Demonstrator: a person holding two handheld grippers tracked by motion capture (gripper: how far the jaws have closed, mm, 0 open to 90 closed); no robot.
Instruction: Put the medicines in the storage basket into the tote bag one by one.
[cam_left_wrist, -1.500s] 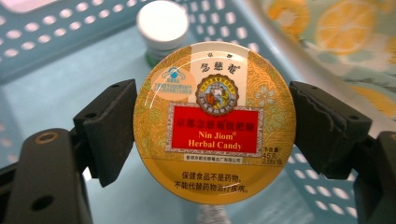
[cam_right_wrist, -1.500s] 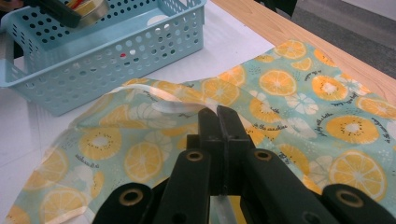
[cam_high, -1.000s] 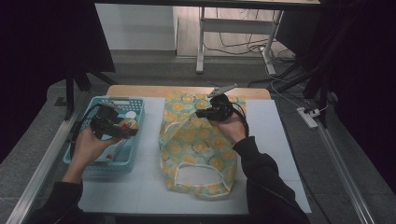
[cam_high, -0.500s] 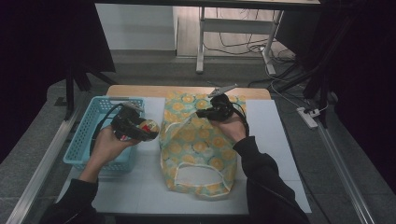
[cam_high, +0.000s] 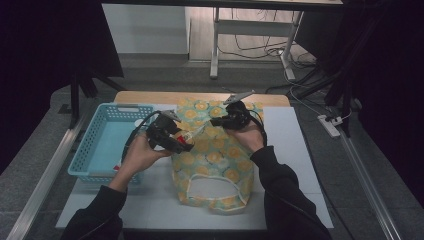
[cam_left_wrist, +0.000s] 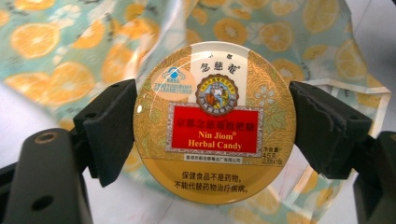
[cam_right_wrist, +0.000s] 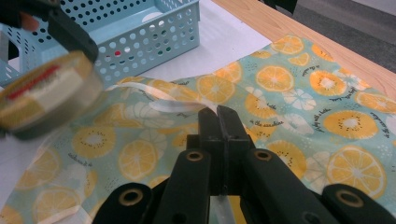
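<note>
Jaws first: the right gripper is pinched flat on the rim of the fruit-print bag lying on the table, lifting its mouth. The left gripper clamps a round candy tin by its edges, just beside that opening. The bag looks soft and floppy; the tin seems rigid, light and glossy, so best gripped across its rim.

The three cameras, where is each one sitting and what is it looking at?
High view: above the table, looking down; both forearms, left gripper, right gripper.
Left gripper view: behind its jaws, which clamp the candy tin.
Right gripper view: behind its shut jaws, which pinch the fruit-print bag.
Shared: tin and bag in all three.
</note>
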